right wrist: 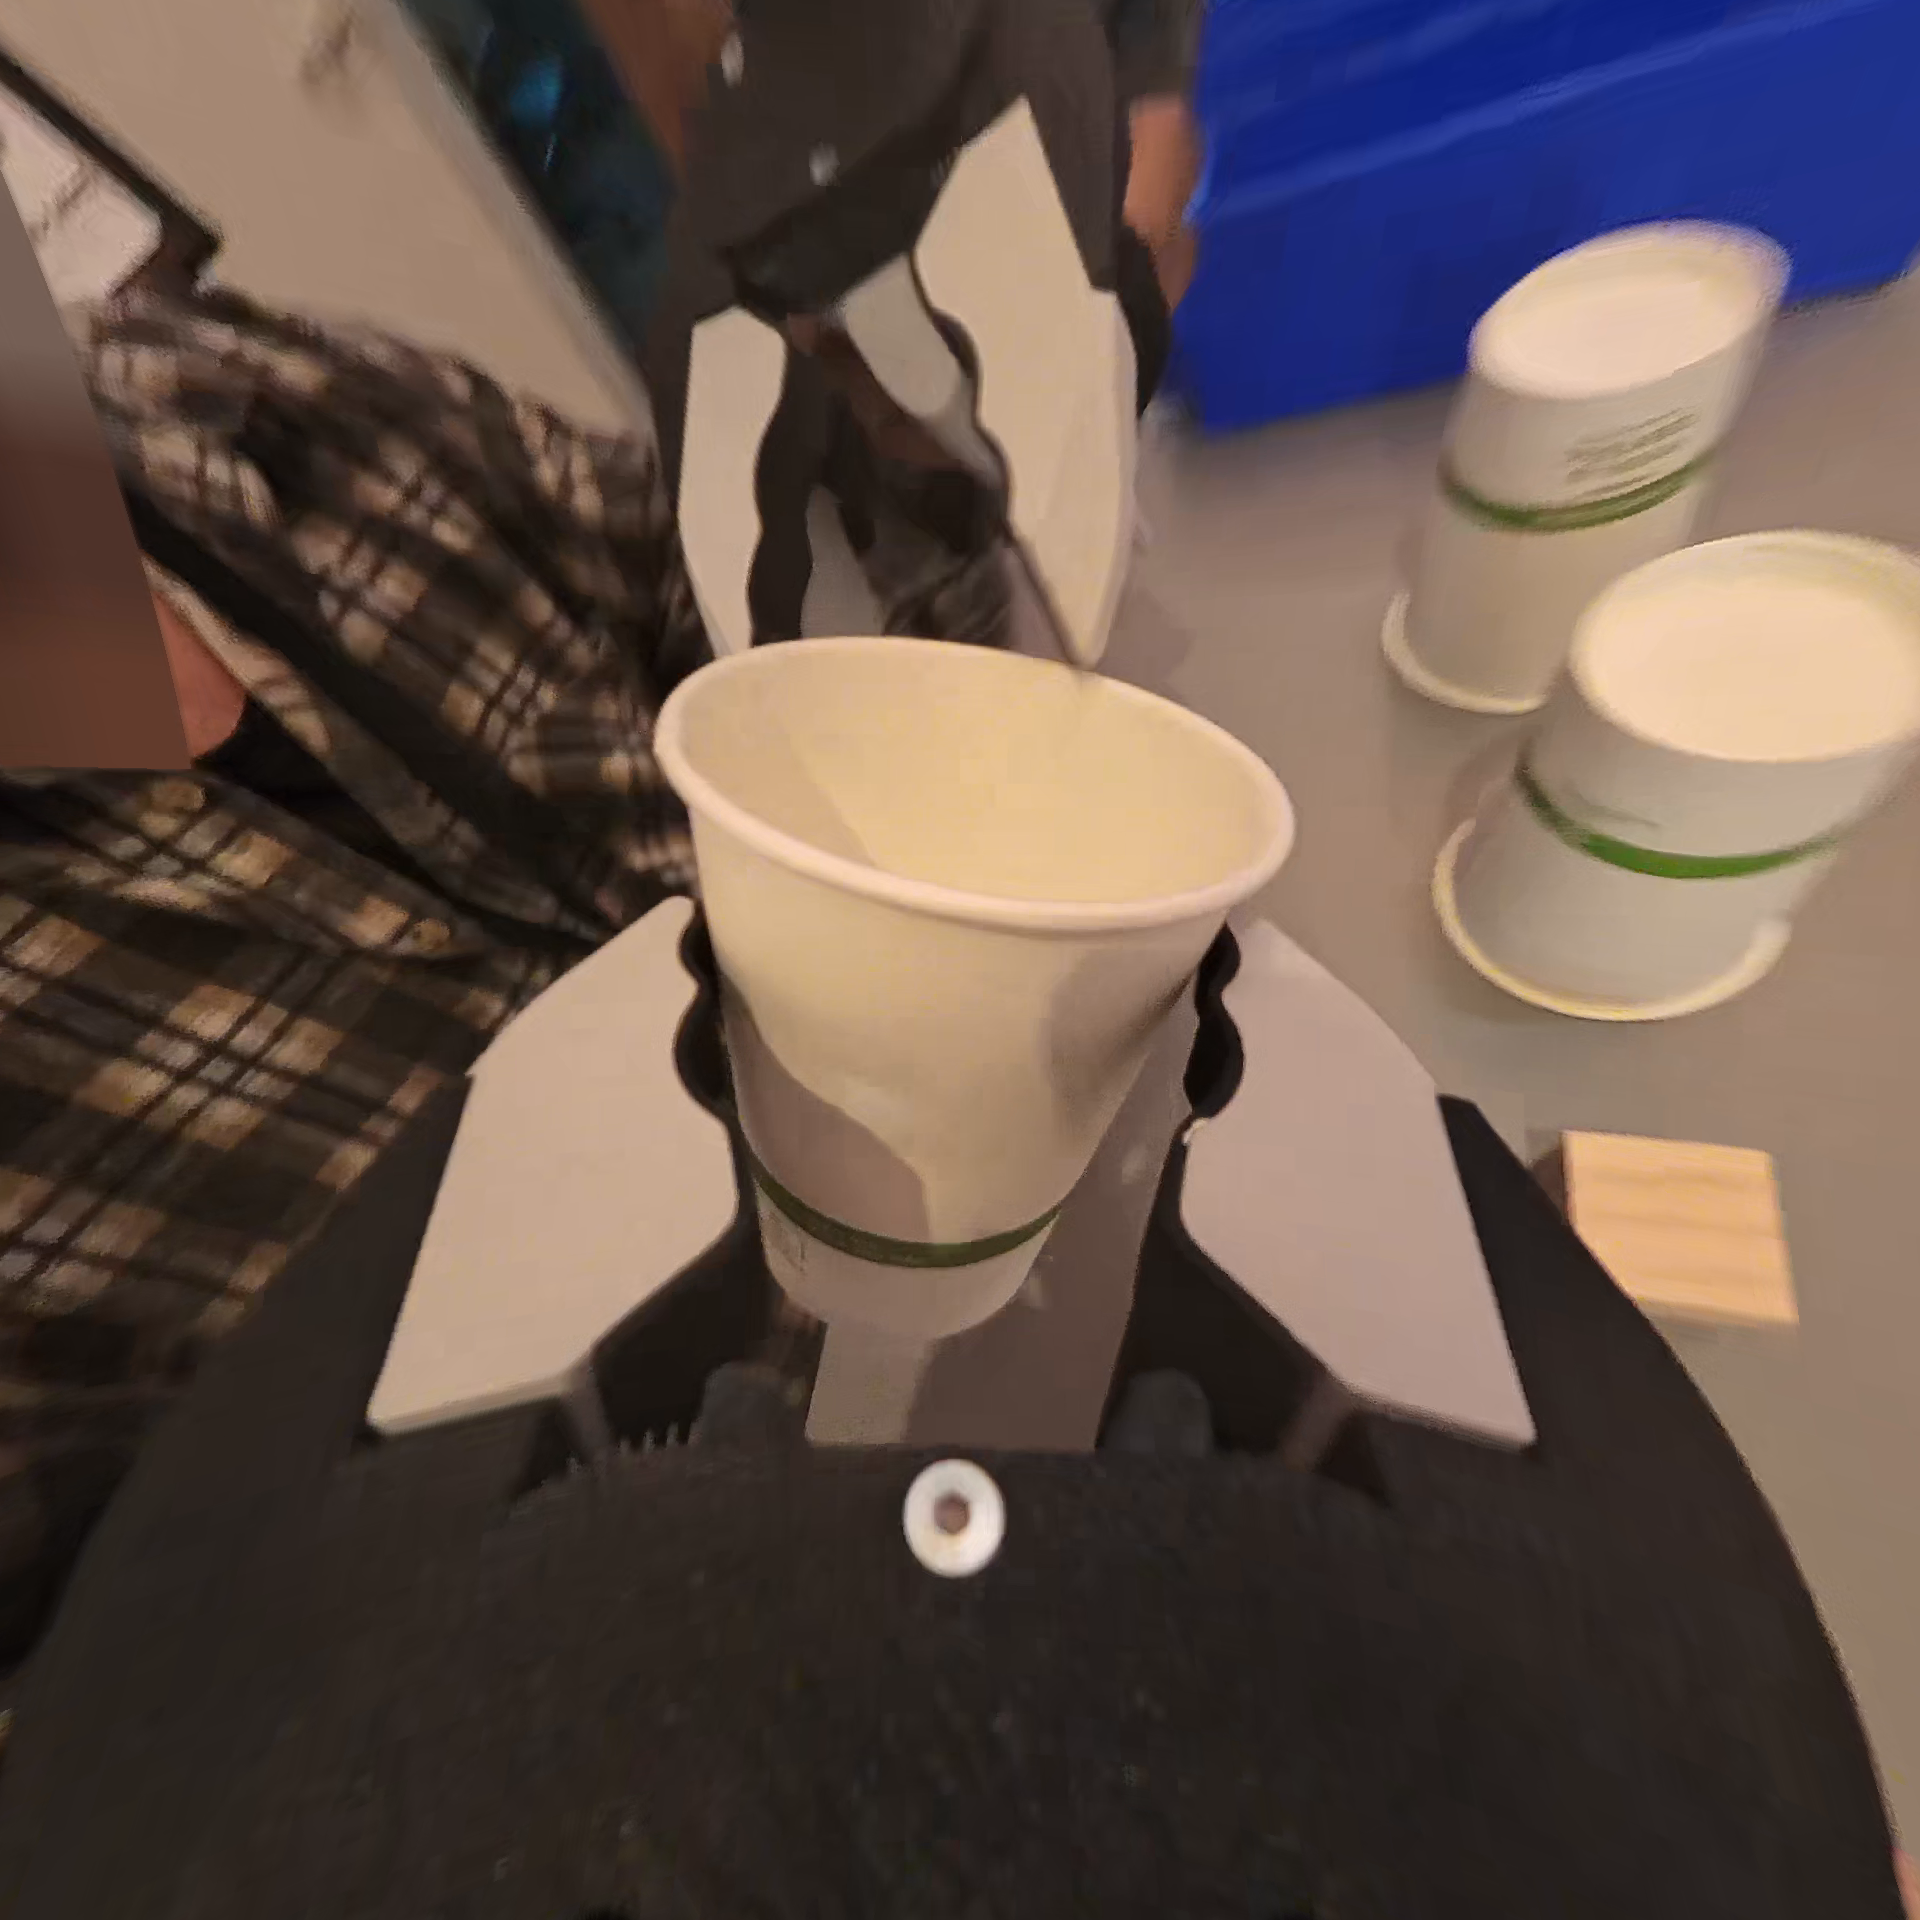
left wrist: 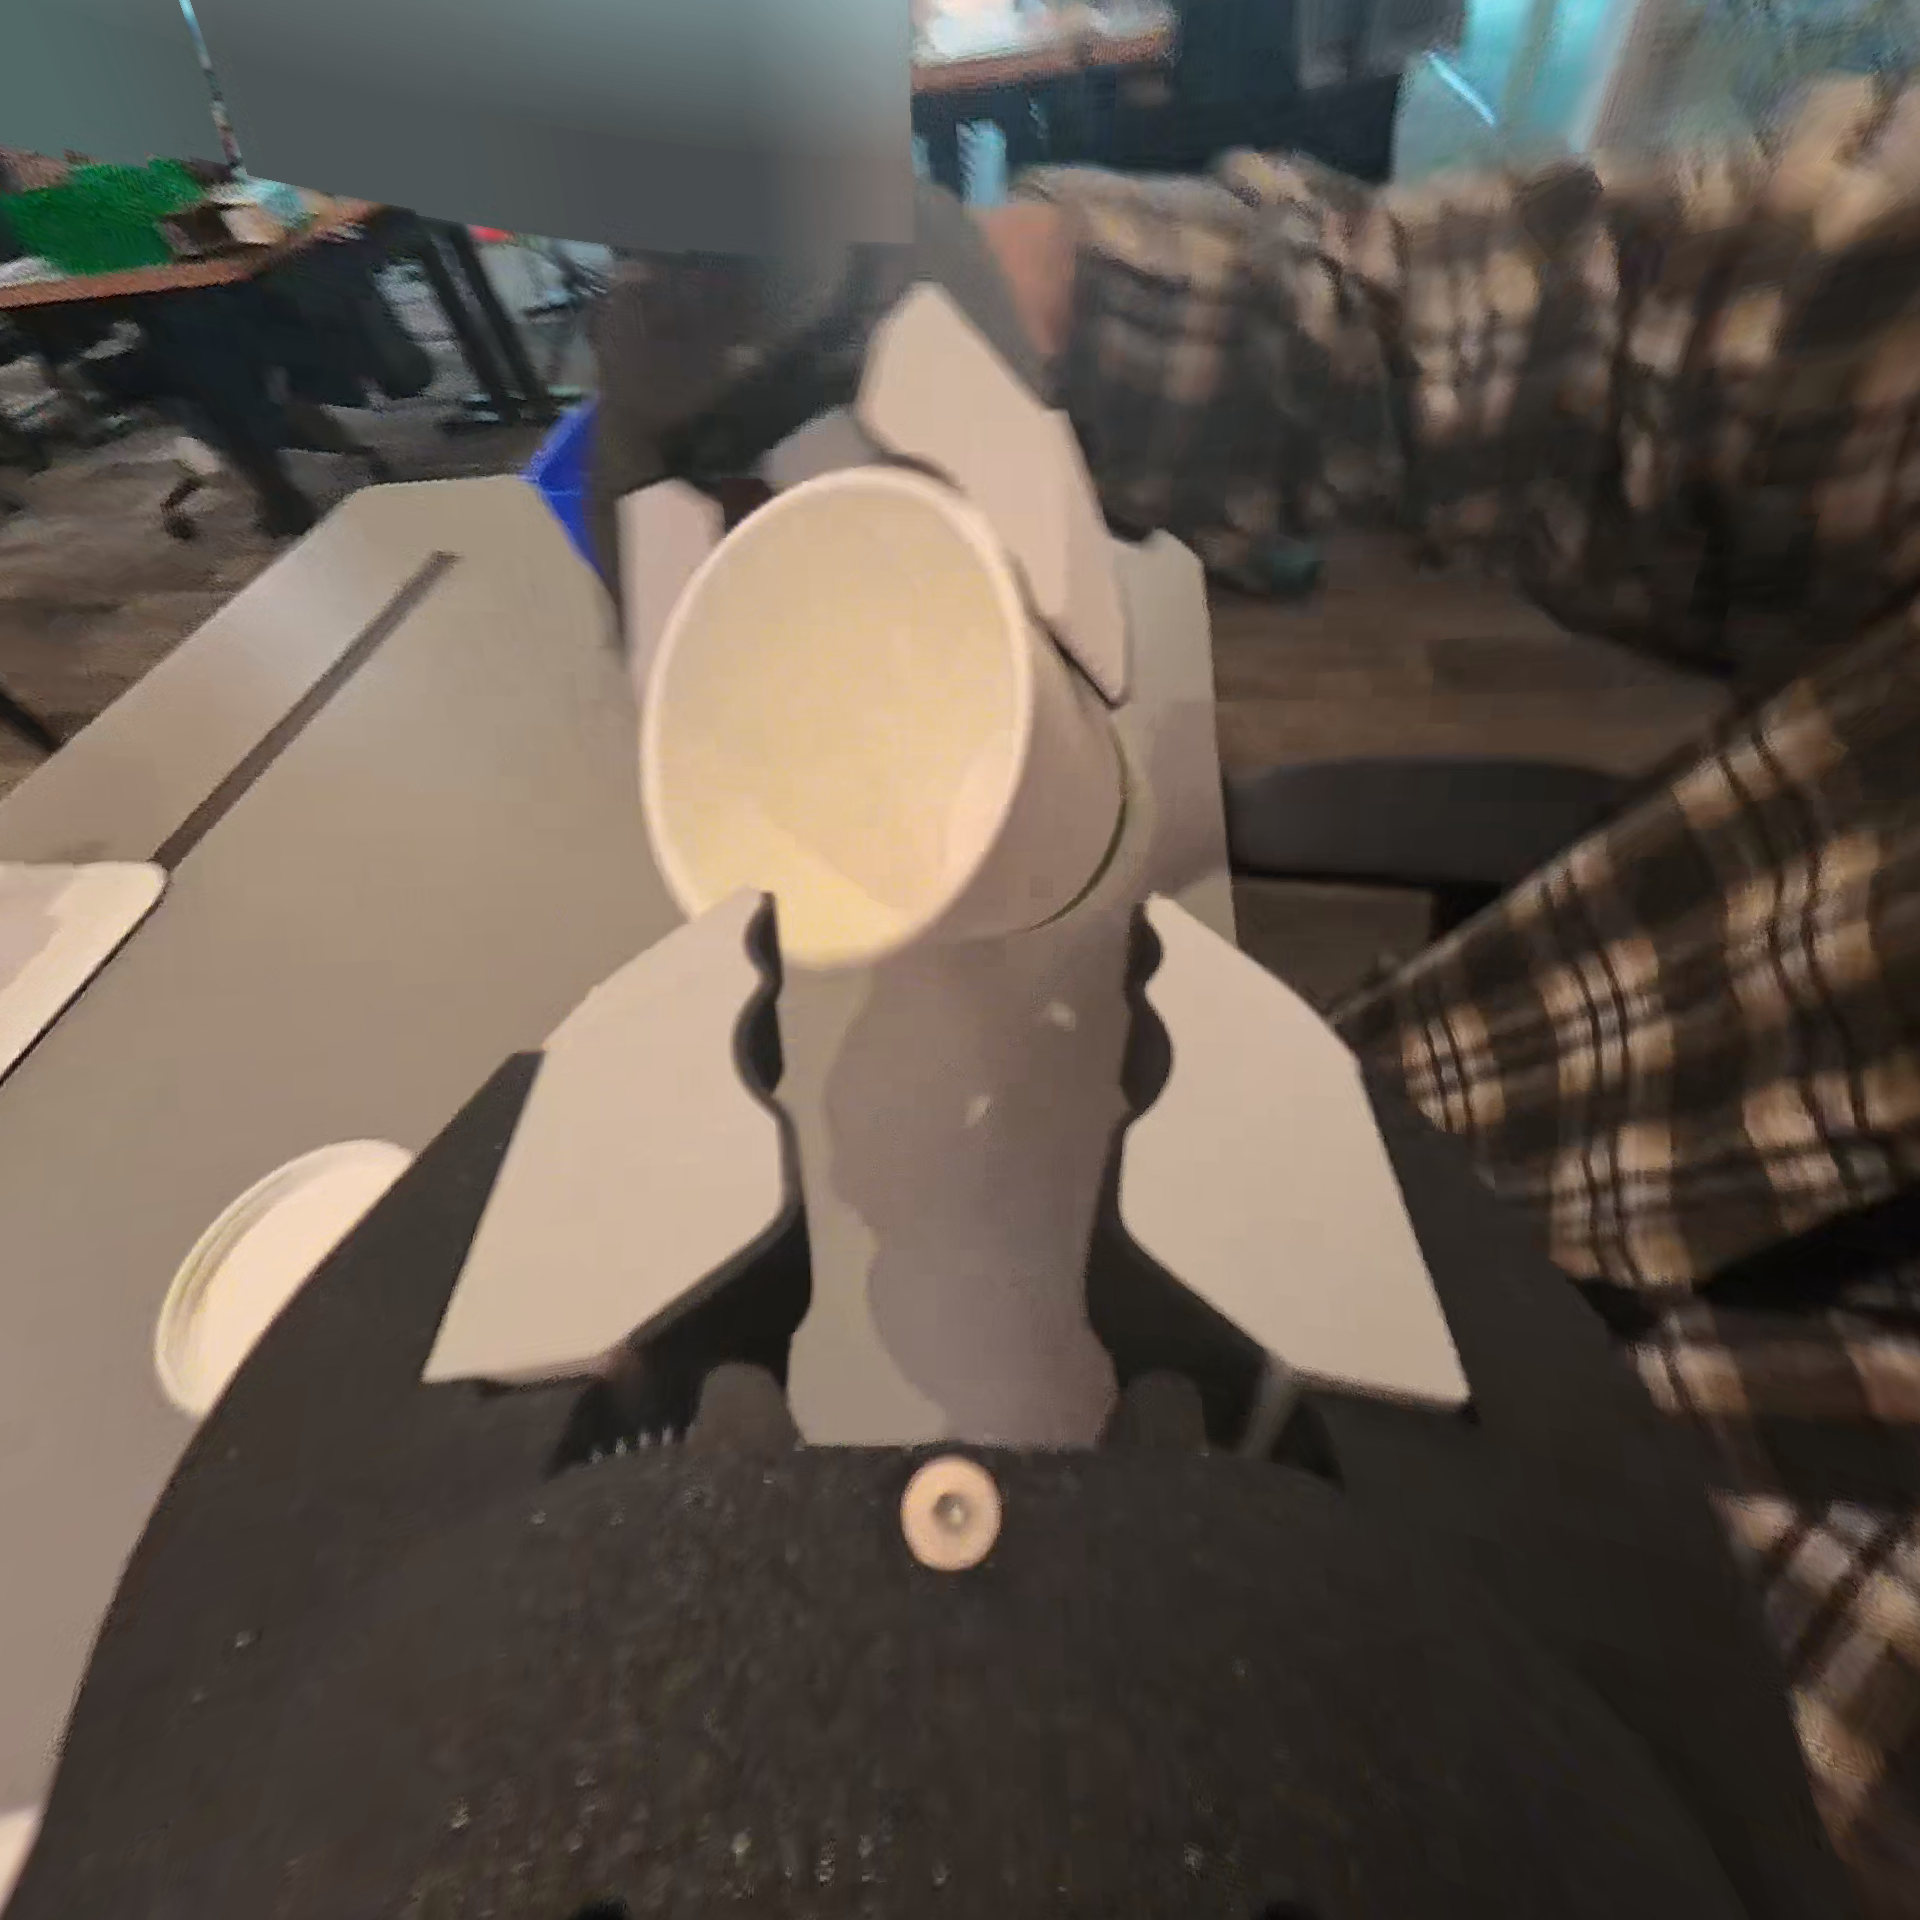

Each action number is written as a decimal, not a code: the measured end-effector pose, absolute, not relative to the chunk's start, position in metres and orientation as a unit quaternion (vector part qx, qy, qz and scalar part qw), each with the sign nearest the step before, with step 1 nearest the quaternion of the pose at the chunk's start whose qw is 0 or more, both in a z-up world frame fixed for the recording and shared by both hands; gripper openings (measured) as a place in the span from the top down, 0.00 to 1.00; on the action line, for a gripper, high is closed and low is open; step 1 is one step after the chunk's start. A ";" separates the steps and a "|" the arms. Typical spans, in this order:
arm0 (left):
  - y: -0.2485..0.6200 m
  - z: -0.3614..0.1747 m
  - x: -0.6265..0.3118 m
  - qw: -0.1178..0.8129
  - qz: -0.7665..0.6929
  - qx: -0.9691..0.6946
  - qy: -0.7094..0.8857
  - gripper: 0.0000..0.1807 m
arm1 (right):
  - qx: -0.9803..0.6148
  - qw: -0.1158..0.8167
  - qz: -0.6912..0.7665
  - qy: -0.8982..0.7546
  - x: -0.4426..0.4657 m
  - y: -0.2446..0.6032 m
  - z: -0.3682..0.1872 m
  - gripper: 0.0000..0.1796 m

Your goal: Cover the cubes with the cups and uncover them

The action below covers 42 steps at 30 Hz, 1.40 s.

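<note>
My right gripper (right wrist: 961, 935) is shut on a white paper cup (right wrist: 935, 1039) with a green band, held in the air with its mouth pointing away from the camera. The same cup (left wrist: 831, 727) shows in the left wrist view, mouth toward the camera, just beyond my left gripper (left wrist: 951, 935), which is open and empty. Two more cups stand upside down on the grey table: one farther (right wrist: 1579, 468), one nearer (right wrist: 1662, 800). A bare wooden cube (right wrist: 1673, 1236) lies on the table right of my right gripper. Another upturned cup (left wrist: 270, 1268) shows partly at lower left.
A blue bin (right wrist: 1507, 177) stands at the table's far side behind the upturned cups. A person's plaid sleeves (left wrist: 1662, 987) reach in from the right. The grey table (left wrist: 364, 831) ends near a floor with desks and chairs (left wrist: 208, 312) beyond.
</note>
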<state>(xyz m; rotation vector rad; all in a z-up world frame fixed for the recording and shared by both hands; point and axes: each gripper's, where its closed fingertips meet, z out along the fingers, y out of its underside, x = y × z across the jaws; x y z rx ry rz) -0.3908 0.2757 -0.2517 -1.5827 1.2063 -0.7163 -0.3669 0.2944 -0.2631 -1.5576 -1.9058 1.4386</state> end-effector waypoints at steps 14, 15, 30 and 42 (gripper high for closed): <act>0.330 -0.221 -0.468 0.549 -0.367 -0.711 0.241 0.56 | -0.613 0.695 0.290 -0.241 -0.170 0.399 -0.185 0.51; 0.330 -0.221 -0.467 0.549 -0.364 -0.712 0.245 0.56 | -0.617 0.696 0.282 -0.236 -0.168 0.398 -0.193 0.51; 0.327 -0.226 -0.461 0.540 -0.358 -0.716 0.263 0.59 | -0.608 0.707 0.280 -0.228 -0.174 0.410 -0.218 0.52; 0.325 -0.229 -0.458 0.533 -0.353 -0.720 0.271 0.59 | -0.582 0.737 0.225 -0.259 -0.171 0.415 -0.221 0.52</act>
